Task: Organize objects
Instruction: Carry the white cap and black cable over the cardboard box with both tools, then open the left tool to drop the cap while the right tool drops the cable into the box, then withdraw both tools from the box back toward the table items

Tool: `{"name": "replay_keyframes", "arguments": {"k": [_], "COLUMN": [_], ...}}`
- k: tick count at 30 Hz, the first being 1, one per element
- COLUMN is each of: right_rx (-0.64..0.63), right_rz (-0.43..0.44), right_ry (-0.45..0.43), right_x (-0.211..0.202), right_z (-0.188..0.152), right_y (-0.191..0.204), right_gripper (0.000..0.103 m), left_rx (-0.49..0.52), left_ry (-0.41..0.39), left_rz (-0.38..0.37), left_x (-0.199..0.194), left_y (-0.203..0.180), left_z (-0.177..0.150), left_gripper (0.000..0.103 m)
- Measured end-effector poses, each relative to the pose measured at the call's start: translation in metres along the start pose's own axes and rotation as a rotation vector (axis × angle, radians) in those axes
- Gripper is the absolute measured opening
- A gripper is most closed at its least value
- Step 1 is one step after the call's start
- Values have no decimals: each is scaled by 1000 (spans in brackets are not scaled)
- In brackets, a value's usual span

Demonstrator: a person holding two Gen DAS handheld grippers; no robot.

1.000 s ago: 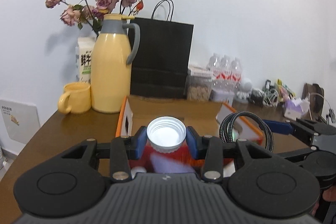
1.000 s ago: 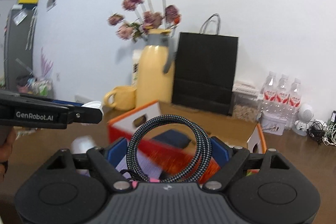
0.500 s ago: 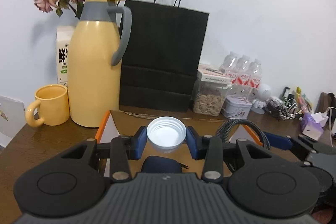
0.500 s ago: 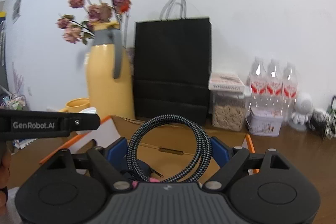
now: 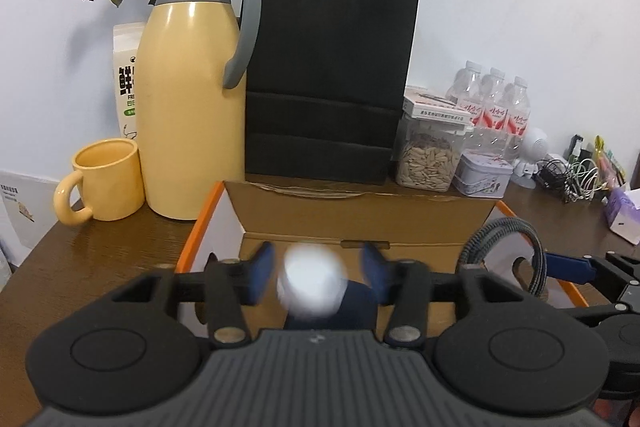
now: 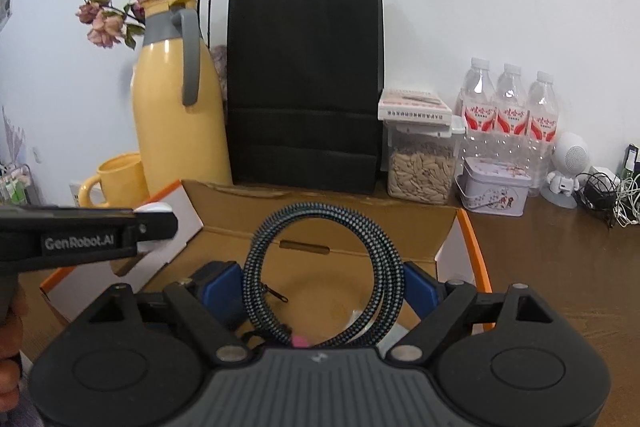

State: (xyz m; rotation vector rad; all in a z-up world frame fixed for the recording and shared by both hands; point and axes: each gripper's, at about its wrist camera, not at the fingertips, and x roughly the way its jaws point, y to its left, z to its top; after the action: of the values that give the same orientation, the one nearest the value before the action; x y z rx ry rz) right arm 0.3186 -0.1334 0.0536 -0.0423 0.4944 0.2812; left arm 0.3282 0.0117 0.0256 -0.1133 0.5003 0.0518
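Two claws over an open box (image 5: 360, 215) on a worktop (image 5: 100, 247).
Left claw (image 5: 316, 273) opening, blurred white-capped bottle (image 5: 312, 285) loose between pads; right claw (image 6: 320, 289) clasping coiled cable (image 6: 384, 259).

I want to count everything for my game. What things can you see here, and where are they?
Box: one, brown, front middle.
Flask: one, yellow, back left.
Mug: one, yellow, beside flask.
Bag: one, black, behind box.
Bottles: three, clear, back right.
Seed jar: one, clear, beside bag.
Cable: one, black-white coil, in right tongs.
White-capped thing: one, blurred, between left tongs.
Left tongs: one, black, opening over box.
Right tongs: one, black, gripping cable.
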Motion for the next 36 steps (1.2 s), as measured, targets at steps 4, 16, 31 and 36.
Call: {"name": "replay_keyframes", "arguments": {"k": [4, 16, 31, 36], "right_rx": [-12, -17, -56, -70], "right_rz": [-35, -29, -34, -30], "right_ry": [2, -21, -121, -129], "right_x": [-1, -9, -68, -94], "right_z": [0, 3, 5, -7], "right_y": [1, 2, 11, 16], "right_gripper": [103, 103, 103, 103], "left_rx": [16, -8, -17, -12], "left_ry": [-35, -54, -135, -134], "left_rz": [63, 54, 32, 41], "left_x": [-3, -13, -78, -106], "left_y": [-4, 0, 0, 3], "left_z": [0, 4, 2, -11], "left_gripper": [103, 103, 103, 103]}}
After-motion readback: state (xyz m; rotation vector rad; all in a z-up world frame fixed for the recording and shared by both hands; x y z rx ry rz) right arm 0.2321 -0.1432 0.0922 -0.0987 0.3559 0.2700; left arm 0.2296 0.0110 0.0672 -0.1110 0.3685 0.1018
